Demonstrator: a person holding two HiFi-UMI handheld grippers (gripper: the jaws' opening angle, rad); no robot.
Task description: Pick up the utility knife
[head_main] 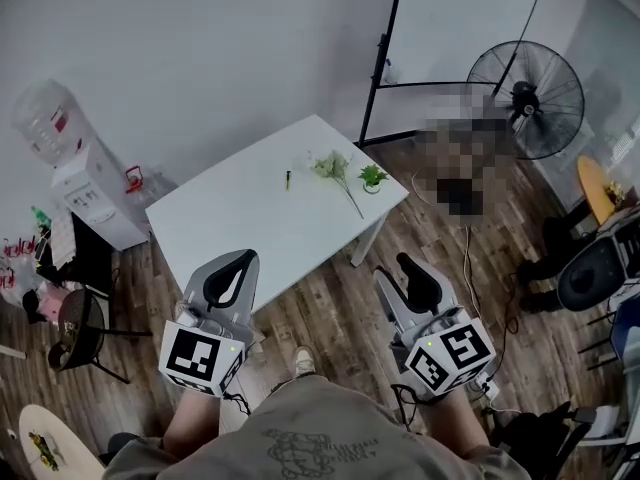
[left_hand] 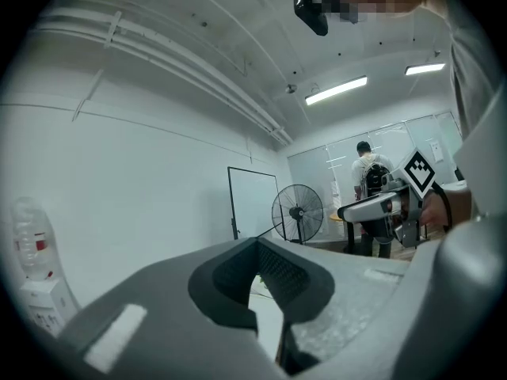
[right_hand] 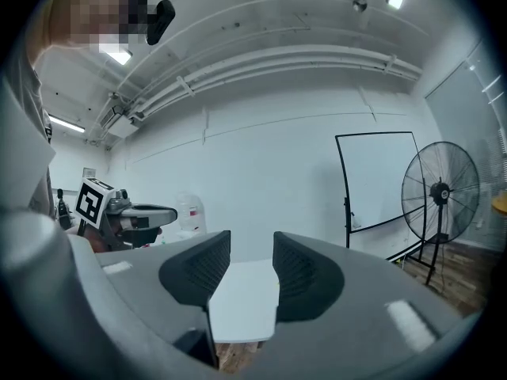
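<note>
A small dark utility knife [head_main: 288, 179] lies on the far half of the white table [head_main: 250, 218], left of some green plant sprigs [head_main: 340, 171]. Both grippers hang in the air short of the table's near edge, well away from the knife. My left gripper [head_main: 240, 260] is shut, its pads meeting at the tips [left_hand: 257, 244], with nothing held. My right gripper [head_main: 405, 265] is open, and the table top shows through the gap between its pads [right_hand: 252, 248]. The knife is too small to make out in either gripper view.
A water dispenser [head_main: 75, 168] stands left of the table. A whiteboard on a black frame [head_main: 460, 28] and a floor fan [head_main: 527, 98] are behind it on the right. Chairs sit at far left [head_main: 80, 328] and far right [head_main: 595, 268]. A person [left_hand: 371, 172] stands at the back.
</note>
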